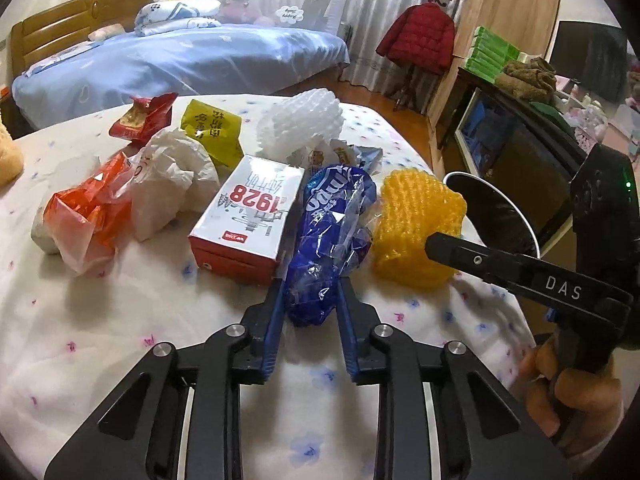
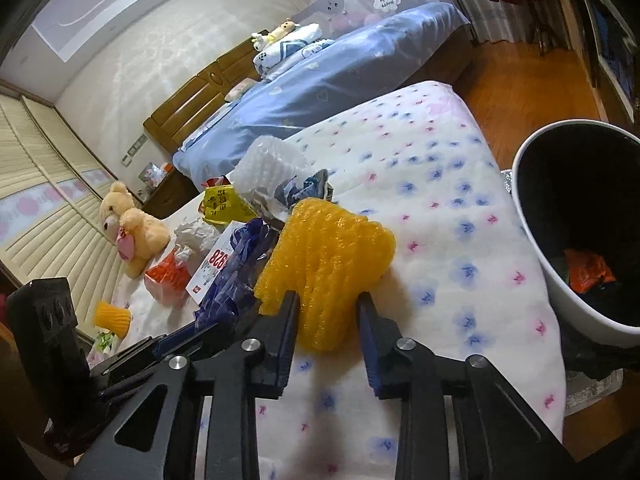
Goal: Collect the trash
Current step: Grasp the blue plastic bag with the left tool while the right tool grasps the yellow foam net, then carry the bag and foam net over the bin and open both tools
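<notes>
Trash lies on a floral-cloth table [image 1: 100,320]. My left gripper [image 1: 310,286] has its jaws closed against the near end of a crumpled blue plastic wrapper [image 1: 332,236]. My right gripper [image 2: 326,300] straddles a yellow foam net [image 2: 328,256], jaws touching its sides; the net also shows in the left wrist view [image 1: 416,228]. A white bin [image 2: 536,220] with a black liner holds an orange wrapper [image 2: 588,270] at the table's right edge.
A white-red "1928" box [image 1: 248,216], an orange bag [image 1: 88,216], a white bag [image 1: 168,184], a yellow packet [image 1: 212,132], a red packet [image 1: 144,116] and a white foam net [image 1: 300,120] lie behind. A teddy bear [image 2: 132,228] sits far left. A bed [image 1: 180,60] stands beyond.
</notes>
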`<state>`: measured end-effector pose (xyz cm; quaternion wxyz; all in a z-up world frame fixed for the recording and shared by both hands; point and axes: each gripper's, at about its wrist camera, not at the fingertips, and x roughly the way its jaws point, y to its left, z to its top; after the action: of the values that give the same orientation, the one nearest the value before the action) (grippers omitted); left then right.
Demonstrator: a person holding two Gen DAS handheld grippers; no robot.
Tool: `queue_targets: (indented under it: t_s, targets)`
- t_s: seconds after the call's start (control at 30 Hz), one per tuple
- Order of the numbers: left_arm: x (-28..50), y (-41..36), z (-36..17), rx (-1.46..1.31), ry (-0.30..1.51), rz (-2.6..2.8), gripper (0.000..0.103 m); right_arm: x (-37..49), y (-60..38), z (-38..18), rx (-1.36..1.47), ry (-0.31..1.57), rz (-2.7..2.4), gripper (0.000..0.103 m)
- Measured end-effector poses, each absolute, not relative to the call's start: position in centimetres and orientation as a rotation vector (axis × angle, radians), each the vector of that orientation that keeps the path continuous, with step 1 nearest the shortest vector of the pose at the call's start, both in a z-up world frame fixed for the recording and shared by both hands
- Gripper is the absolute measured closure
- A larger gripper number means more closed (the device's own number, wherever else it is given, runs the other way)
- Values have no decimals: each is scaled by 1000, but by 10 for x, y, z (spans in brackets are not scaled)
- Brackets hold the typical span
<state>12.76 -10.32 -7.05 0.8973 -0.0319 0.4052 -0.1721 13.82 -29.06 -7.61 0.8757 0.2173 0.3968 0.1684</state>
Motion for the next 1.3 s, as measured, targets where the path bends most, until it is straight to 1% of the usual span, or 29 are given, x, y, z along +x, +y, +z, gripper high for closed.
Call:
queue_targets:
  t_s: [0.47, 1.3]
  targets:
    - [104, -131, -56, -40, 801, -449, 82, 97, -331, -62, 437, 781, 277, 77]
    - [115, -201, -47, 46, 796, -539, 82, 70, -404, -52, 442, 707, 108, 77]
